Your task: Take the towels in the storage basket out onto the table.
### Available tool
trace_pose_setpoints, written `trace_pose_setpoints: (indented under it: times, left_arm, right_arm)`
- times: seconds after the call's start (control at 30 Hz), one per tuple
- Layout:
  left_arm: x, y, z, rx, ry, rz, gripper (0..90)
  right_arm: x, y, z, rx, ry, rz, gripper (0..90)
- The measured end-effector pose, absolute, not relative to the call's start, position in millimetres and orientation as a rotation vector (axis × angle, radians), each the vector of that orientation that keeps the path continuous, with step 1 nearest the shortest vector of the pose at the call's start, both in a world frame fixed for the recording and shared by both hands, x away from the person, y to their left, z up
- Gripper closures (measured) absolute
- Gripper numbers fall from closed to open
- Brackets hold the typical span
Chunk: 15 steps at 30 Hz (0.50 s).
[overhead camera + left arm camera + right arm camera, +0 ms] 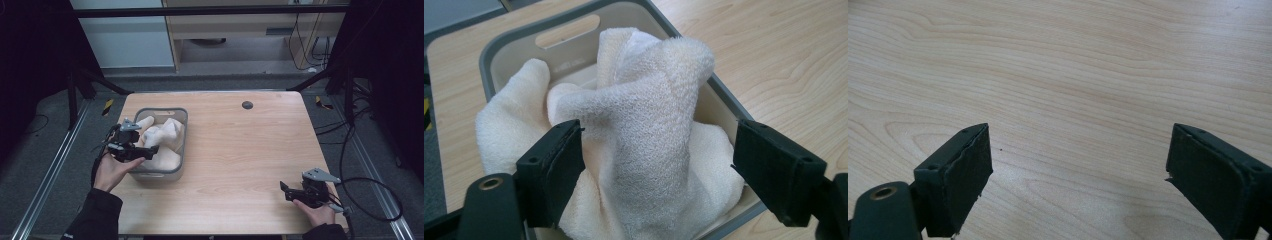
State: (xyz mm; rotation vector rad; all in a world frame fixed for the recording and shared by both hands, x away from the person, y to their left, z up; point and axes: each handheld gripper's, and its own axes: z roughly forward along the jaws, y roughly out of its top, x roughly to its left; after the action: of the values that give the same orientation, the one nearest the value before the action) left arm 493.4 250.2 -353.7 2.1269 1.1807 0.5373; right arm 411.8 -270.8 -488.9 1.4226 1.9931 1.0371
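A grey plastic basket [184,116] stands on the left part of the wooden table and holds a crumpled cream towel [167,132]. My left gripper [150,150] hovers at the basket's near-left corner, open. In the left gripper view a raised fold of the towel [644,125] stands between the wide-apart jaws of the left gripper [656,165], with the basket [499,50] rim behind it. My right gripper [284,189] rests low near the table's front right edge, open. In the right gripper view the right gripper [1078,175] has bare wood between its jaws.
The wooden table [240,150] has a small dark round cap [247,105] near its far edge. Black frame legs and cables stand on the floor on both sides. A cable [375,200] loops off the right gripper past the table's right edge.
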Motion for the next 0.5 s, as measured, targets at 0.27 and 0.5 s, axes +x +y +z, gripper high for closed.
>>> trace_pose_setpoints:
  times: [0.27, 0.5]
  left_arm:
    - [501, 250, -359, 2.157, 1.212, 0.509, 22.3]
    - [506, 245, -366, 2.192, 1.215, 0.474, 26.7]
  right_arm:
    - [412, -270, -489, 1.433, 2.002, 1.038, 11.0]
    - [412, -270, -490, 1.427, 2.009, 1.035, 10.8]
